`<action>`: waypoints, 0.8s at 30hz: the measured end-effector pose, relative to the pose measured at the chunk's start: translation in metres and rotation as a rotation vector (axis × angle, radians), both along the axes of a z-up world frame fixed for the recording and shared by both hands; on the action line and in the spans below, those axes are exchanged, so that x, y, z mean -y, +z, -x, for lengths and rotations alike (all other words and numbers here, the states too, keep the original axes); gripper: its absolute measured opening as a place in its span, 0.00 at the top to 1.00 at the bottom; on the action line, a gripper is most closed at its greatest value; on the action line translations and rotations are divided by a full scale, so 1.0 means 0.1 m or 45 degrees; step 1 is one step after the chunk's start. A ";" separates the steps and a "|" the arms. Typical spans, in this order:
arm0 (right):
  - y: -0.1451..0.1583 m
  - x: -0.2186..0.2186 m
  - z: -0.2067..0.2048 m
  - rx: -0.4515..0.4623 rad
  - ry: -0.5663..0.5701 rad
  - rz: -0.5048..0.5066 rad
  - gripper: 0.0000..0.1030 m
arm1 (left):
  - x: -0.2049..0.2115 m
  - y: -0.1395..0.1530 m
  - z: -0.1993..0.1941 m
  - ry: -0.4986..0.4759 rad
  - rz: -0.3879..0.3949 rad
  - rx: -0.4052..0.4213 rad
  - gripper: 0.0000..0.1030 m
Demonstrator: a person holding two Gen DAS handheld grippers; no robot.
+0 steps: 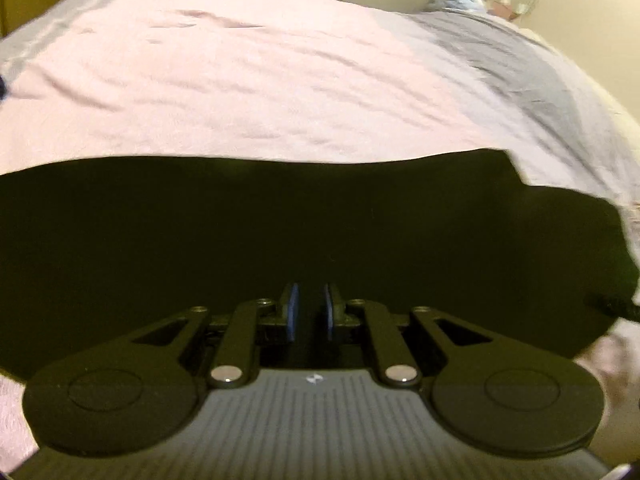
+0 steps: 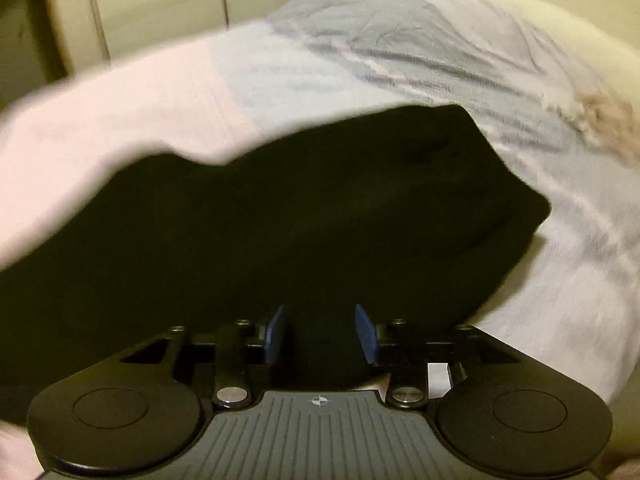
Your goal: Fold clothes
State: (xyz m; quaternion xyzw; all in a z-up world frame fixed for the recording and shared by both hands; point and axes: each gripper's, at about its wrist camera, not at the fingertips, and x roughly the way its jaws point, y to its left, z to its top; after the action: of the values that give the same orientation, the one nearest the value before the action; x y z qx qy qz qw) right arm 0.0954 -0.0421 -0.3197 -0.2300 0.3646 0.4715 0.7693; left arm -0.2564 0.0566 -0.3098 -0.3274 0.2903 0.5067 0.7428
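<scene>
The left hand-held gripper (image 1: 310,312) shows its two blue pads (image 1: 293,312) drawn near each other with a narrow dark gap between them. Black cloth fills that gap and everything just ahead, so I cannot tell whether the pads pinch the fabric or merely hover over it. The right hand-held gripper (image 2: 320,334) has its pads (image 2: 366,334) set wider, and a bulge of the same black garment (image 2: 300,220) sits between them; the cloth appears to be in its grip, though black on black hides the contact.

What could go wrong: if either grip is only on a thin top layer, a lift or pull may peel that layer away and drag the garment out of shape instead of carrying a clean edge over. The right view is smeared with motion, and a fast sweep could let the cloth slip from the wider-set pads. Uneven pull between the two sides would skew any crease.

The black garment (image 1: 280,232) lies spread on the bed (image 1: 240,80), directly under and ahead of both grippers, its far edge running fairly straight across the pale pink sheet in the left view. In the right view its outer end is rounded and bunched on the grey part of the bedding (image 2: 400,40).
</scene>
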 end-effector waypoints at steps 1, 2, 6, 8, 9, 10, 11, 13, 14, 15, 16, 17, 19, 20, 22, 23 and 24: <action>-0.06 0.03 -0.05 0.050 -0.001 0.013 0.61 | 0.01 -0.04 0.05 0.040 -0.007 0.000 0.92; -0.12 0.06 -0.09 0.099 -0.002 0.024 0.61 | 0.02 -0.07 0.09 0.080 -0.014 0.000 0.92; 0.04 0.24 -0.12 0.145 -0.021 -0.133 0.61 | 0.11 -0.04 0.09 0.147 -0.102 0.041 0.88; 0.03 0.26 -0.06 0.146 0.032 -0.187 0.59 | 0.11 -0.11 0.00 0.120 -0.119 0.054 0.88; -0.02 0.26 -0.03 0.160 0.060 -0.178 0.59 | 0.10 -0.18 -0.07 0.107 -0.124 0.044 0.88; -0.08 0.27 0.01 0.174 0.088 -0.169 0.58 | 0.11 -0.24 -0.12 0.102 -0.151 0.030 0.87; -0.10 0.29 0.04 0.163 0.079 -0.193 0.58 | 0.12 -0.26 -0.13 0.100 -0.181 0.020 0.86; -0.14 0.34 0.10 0.142 0.058 -0.243 0.58 | 0.16 -0.31 -0.15 0.102 -0.229 0.012 0.84; -0.16 0.36 0.13 0.131 0.048 -0.268 0.58 | 0.17 -0.31 -0.14 0.102 -0.242 0.018 0.83; -0.19 0.38 0.16 0.120 0.037 -0.293 0.58 | 0.19 -0.31 -0.14 0.101 -0.254 0.023 0.82; -0.21 0.41 0.19 0.109 0.027 -0.318 0.58 | 0.23 -0.31 -0.14 0.093 -0.264 0.028 0.81; -0.23 0.43 0.22 0.098 0.016 -0.343 0.58 | 0.27 -0.30 -0.14 0.086 -0.274 0.031 0.80; -0.14 0.51 0.31 0.064 0.049 -0.422 0.58 | 0.38 -0.25 -0.14 0.082 -0.259 0.013 0.75; -0.07 0.53 0.36 0.066 0.060 -0.439 0.58 | 0.44 -0.22 -0.14 0.080 -0.250 0.003 0.75; -0.02 0.58 0.37 0.037 0.083 -0.425 0.58 | 0.57 -0.12 -0.14 0.077 -0.220 -0.037 0.72; 0.01 0.60 0.37 0.022 0.095 -0.418 0.58 | 0.64 -0.07 -0.13 0.071 -0.212 -0.052 0.70; 0.04 0.62 0.38 0.008 0.106 -0.411 0.58 | 0.71 -0.02 -0.12 0.067 -0.206 -0.065 0.66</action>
State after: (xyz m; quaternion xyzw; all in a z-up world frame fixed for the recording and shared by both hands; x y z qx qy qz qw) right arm 0.0579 -0.1043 -0.3161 -0.1199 0.2720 0.5548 0.7771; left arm -0.2443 -0.0149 -0.3118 -0.2608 0.2587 0.5561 0.7455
